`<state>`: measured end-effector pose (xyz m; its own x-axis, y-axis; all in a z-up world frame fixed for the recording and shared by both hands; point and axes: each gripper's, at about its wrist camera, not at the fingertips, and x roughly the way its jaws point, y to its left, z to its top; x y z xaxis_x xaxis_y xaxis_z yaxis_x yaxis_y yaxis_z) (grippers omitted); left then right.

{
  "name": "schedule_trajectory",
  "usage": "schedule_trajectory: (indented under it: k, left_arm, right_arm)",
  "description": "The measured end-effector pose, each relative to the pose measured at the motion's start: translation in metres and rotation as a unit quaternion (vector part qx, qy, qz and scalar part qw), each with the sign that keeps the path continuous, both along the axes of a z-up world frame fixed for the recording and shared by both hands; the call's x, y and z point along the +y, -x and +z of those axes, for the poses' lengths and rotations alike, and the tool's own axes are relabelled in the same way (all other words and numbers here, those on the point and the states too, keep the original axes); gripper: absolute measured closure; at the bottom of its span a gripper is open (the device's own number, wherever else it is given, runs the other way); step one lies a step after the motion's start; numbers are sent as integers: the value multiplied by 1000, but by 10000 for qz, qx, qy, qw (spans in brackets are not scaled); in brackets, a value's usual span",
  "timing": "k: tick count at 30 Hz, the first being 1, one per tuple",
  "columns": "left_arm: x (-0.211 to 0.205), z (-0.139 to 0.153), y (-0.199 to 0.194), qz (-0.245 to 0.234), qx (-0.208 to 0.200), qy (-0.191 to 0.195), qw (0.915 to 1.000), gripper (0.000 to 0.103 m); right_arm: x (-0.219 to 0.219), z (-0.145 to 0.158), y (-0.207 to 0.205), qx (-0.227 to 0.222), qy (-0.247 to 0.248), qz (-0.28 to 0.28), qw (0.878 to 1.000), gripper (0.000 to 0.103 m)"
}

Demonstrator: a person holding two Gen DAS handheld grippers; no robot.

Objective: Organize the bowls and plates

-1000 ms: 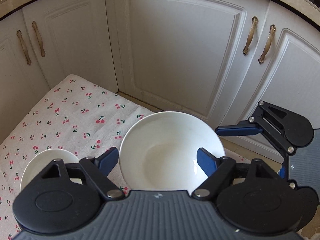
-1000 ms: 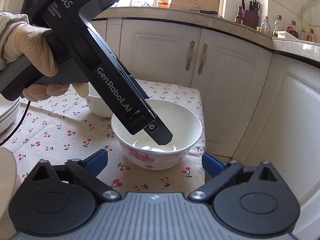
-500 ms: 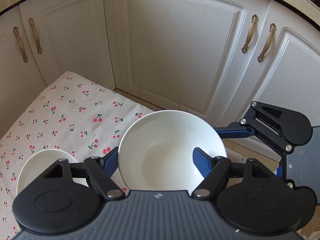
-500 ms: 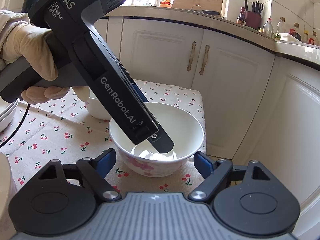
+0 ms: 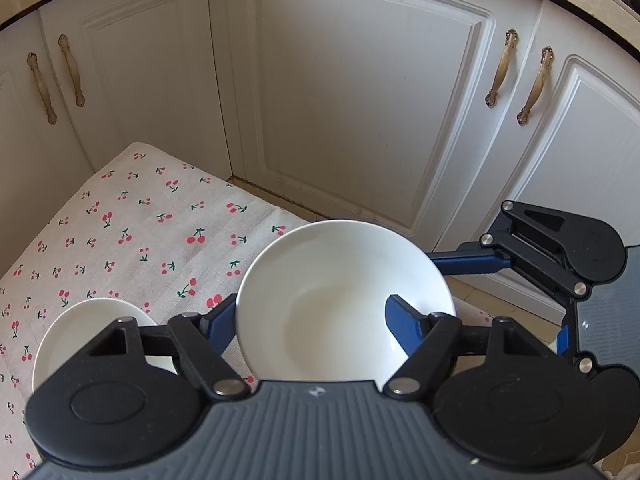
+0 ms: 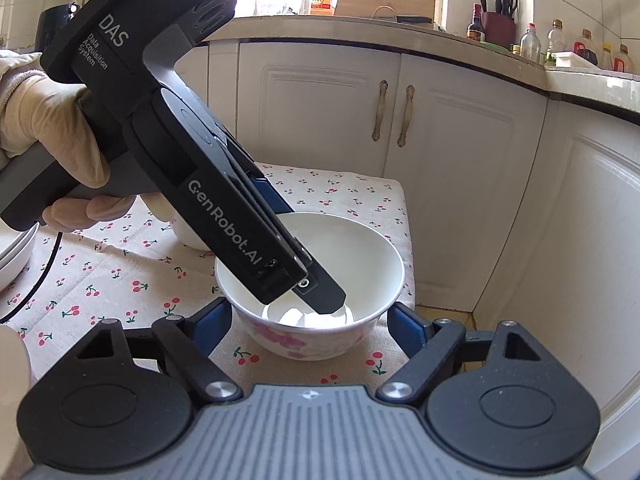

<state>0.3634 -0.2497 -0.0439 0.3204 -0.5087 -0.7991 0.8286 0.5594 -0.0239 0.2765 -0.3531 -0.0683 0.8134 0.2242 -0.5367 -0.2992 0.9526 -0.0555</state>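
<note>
A white bowl [image 5: 320, 304] with pink flowers on its outside [image 6: 288, 340] stands on the cherry-print tablecloth [image 5: 140, 232], near the table's corner. My right gripper [image 6: 310, 316] is shut on it, a blue finger against each side low on the wall. One of these fingers [image 5: 468, 259] reaches the rim in the left wrist view. My left gripper [image 5: 310, 302] straddles the bowl's wall. Its left finger lies outside against the wall. The other finger [image 6: 320, 296] stands free inside, with its tip near the bottom. A gloved hand [image 6: 52, 128] holds the left gripper.
A smaller white bowl [image 5: 80, 332] sits just left of the big one [image 6: 188, 236]. Stacked plates [image 6: 16, 256] show at the left edge, with a black cable [image 6: 44, 276] trailing over the cloth. White cabinet doors [image 5: 360, 100] stand close behind the table's edge.
The right gripper's fingers have drawn in from wide apart onto the bowl's sides. The left gripper's fingers have narrowed a little, and its left finger now meets the bowl's outer wall.
</note>
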Motion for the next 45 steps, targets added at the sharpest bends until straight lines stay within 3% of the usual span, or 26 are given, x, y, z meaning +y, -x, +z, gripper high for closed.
schedule_trajectory:
  k: [16, 45]
  left_arm:
    - [9, 15, 28, -11, 8, 69, 10000, 27]
    - [78, 70, 156, 258, -288, 446, 9983, 27]
  right_arm:
    - [9, 16, 18, -12, 140, 39, 9999, 15]
    - [63, 72, 131, -263, 246, 340, 9988, 15]
